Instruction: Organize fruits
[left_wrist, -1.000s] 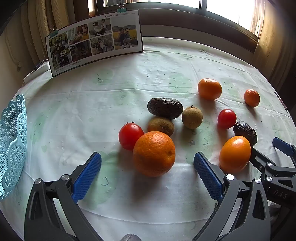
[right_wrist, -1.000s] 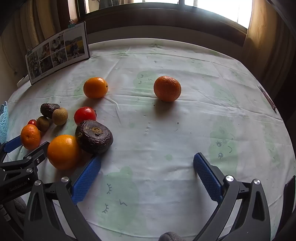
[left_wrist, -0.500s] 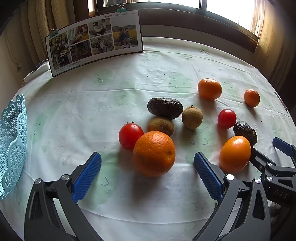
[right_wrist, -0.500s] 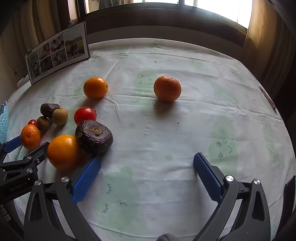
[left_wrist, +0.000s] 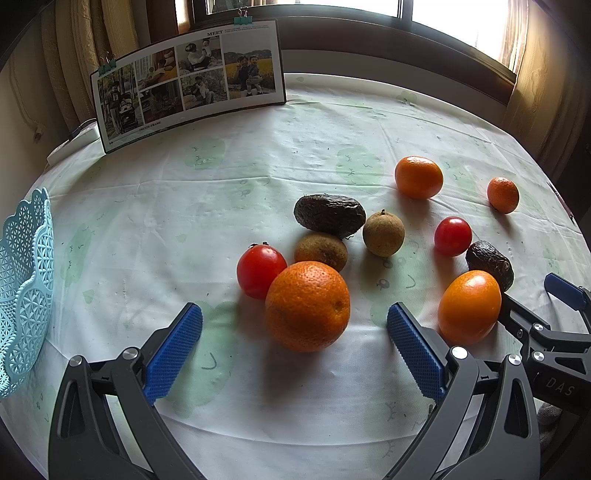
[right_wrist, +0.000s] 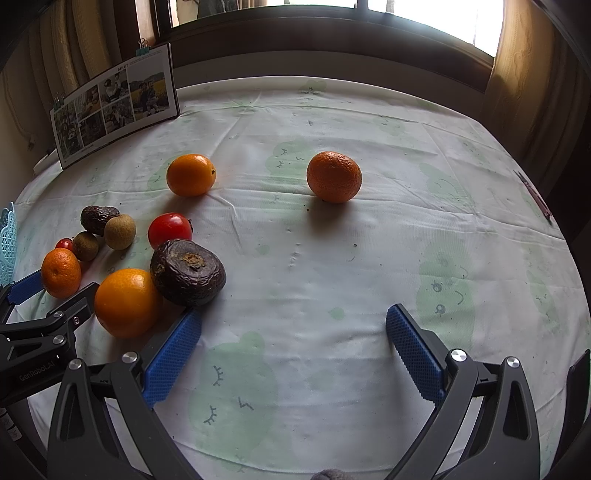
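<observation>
A: Round table (left_wrist: 258, 398) by window, pale cloth. Fruit loose mid-table; blue basket (left_wrist: 26, 288) at far left edge, probably the drop spot.

B: Left gripper (left_wrist: 294, 328)?

A: Spread wide, straddling big orange (left_wrist: 307, 305), not touching. Lined up for a grab, likely.

B: Right gripper (right_wrist: 294, 328)?

A: Spread too, holding nothing. Left pad beside dark fruit (right_wrist: 187, 272).
</observation>
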